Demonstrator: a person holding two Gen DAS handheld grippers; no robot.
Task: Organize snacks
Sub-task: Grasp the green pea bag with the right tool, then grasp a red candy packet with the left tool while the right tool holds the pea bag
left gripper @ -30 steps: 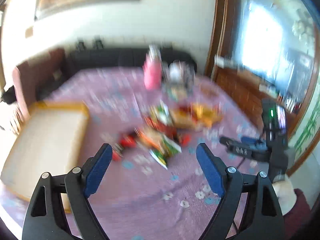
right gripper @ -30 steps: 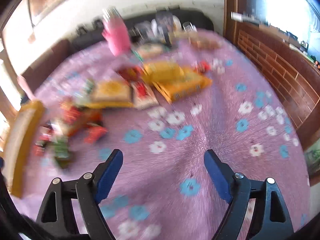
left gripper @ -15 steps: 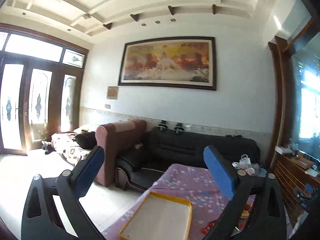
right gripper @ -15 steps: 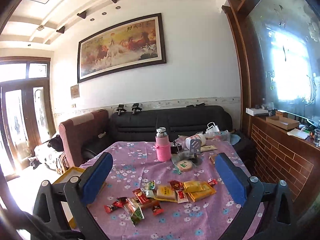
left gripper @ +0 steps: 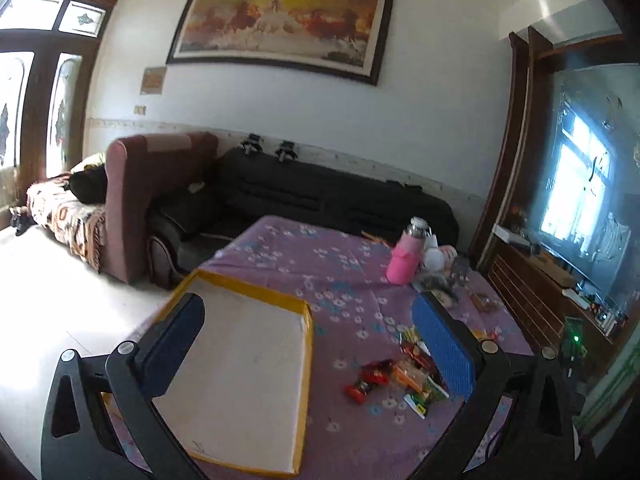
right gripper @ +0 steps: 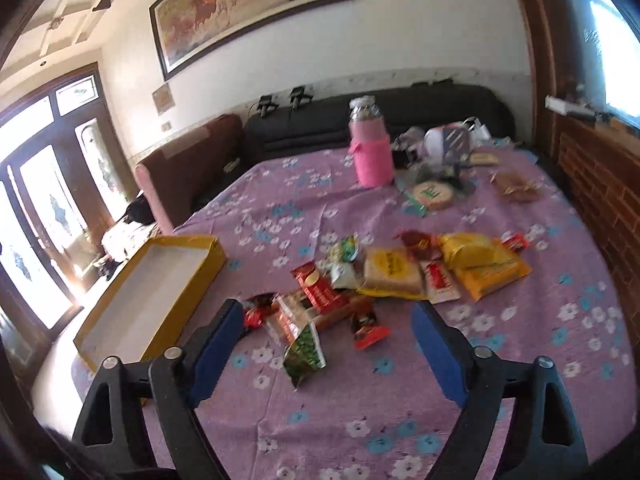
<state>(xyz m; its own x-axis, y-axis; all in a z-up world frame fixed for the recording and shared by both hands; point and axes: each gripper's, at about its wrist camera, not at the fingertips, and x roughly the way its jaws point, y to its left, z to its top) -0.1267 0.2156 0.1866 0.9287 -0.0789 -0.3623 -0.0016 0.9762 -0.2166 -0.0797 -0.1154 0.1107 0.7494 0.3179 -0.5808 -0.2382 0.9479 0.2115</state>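
Right wrist view: both grippers wide open above the snacks

Right wrist camera shows the right gripper [right gripper: 324, 348] with its jaws far apart and nothing between them. It hangs over the tabletop [right gripper: 540, 320], which wears a purple cloth with small flowers. Just ahead of the gripper lies the pile of snacks [right gripper: 360, 280]: a green packet [right gripper: 305, 350] nearest, a small red packet [right gripper: 370, 330] beside it, a red pack [right gripper: 318, 286] farther on, a pale yellow pack [right gripper: 394, 270] in the middle, and a big yellow bag [right gripper: 486, 266] to the right. Some packets overlap each other. To the left of the pile sits the yellow tray [right gripper: 200, 272], shallow, with a white inside and nothing in it.

Behind the snacks stands a pink bottle [right gripper: 372, 152] with a silver cap, upright, near some mixed items that are hard to name.

From the left wrist camera, the left gripper [left gripper: 308, 344] is also wide open and holds nothing. It hangs over the yellow tray [left gripper: 306, 356], while the snacks [left gripper: 400, 376] lie to the right of the tray, partly hidden behind the right finger. The pink bottle [left gripper: 404, 258] stands far back on the cloth.
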